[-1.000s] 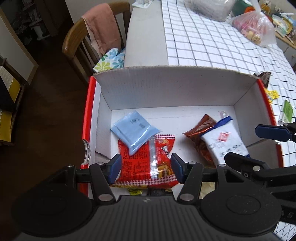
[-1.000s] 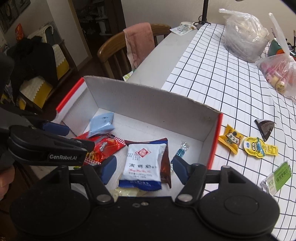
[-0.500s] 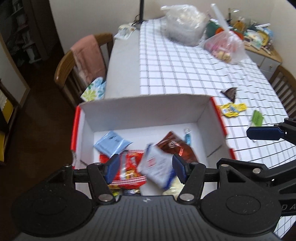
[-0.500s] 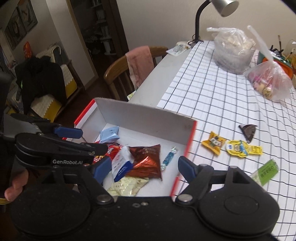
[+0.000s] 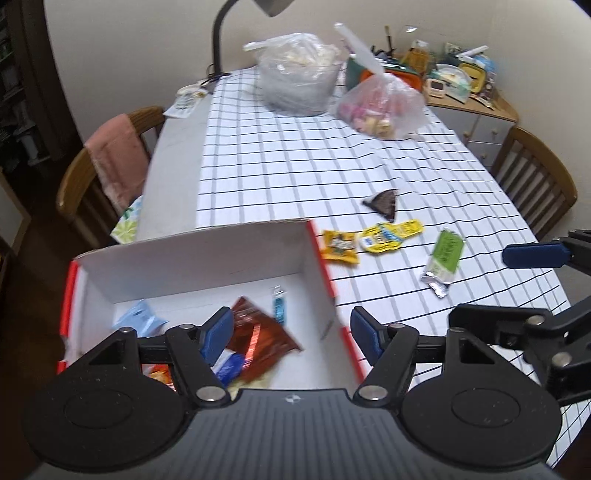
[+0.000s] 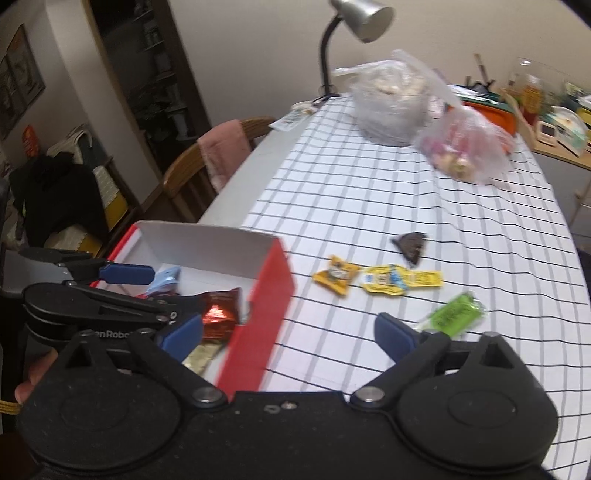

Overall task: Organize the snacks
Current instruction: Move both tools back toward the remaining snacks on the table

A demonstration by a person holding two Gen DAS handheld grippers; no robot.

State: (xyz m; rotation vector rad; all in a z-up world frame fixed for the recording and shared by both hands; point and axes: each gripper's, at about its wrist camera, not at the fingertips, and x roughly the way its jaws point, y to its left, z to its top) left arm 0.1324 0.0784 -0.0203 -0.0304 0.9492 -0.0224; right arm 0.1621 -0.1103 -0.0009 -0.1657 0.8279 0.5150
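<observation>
A red-and-white cardboard box (image 5: 184, 266) (image 6: 266, 291) sits at the near left of the checked table. It holds a brown foil packet (image 5: 258, 332) (image 6: 218, 310), a light blue packet (image 5: 138, 321), a small blue candy (image 5: 279, 306) and others. On the cloth to its right lie an orange packet (image 5: 338, 245) (image 6: 336, 275), a yellow packet (image 5: 391, 236) (image 6: 400, 278), a dark triangular packet (image 5: 384, 201) (image 6: 410, 243) and a green bar (image 5: 443, 258) (image 6: 452, 314). My left gripper (image 5: 291, 332) is open and empty above the box. My right gripper (image 6: 288, 332) is open and empty over the box's right wall.
Two clear plastic bags (image 5: 299, 72) (image 5: 382, 103) stand at the far end of the table beside a desk lamp (image 6: 354, 22). A wooden chair with a pink towel (image 5: 114, 158) is at the left, another chair (image 5: 535, 181) at the right. A cluttered sideboard (image 5: 461, 88) is behind.
Both grippers have lifted and swung right, away from the box floor. The loose packets on the cloth have come into view. Both stay open and empty.
</observation>
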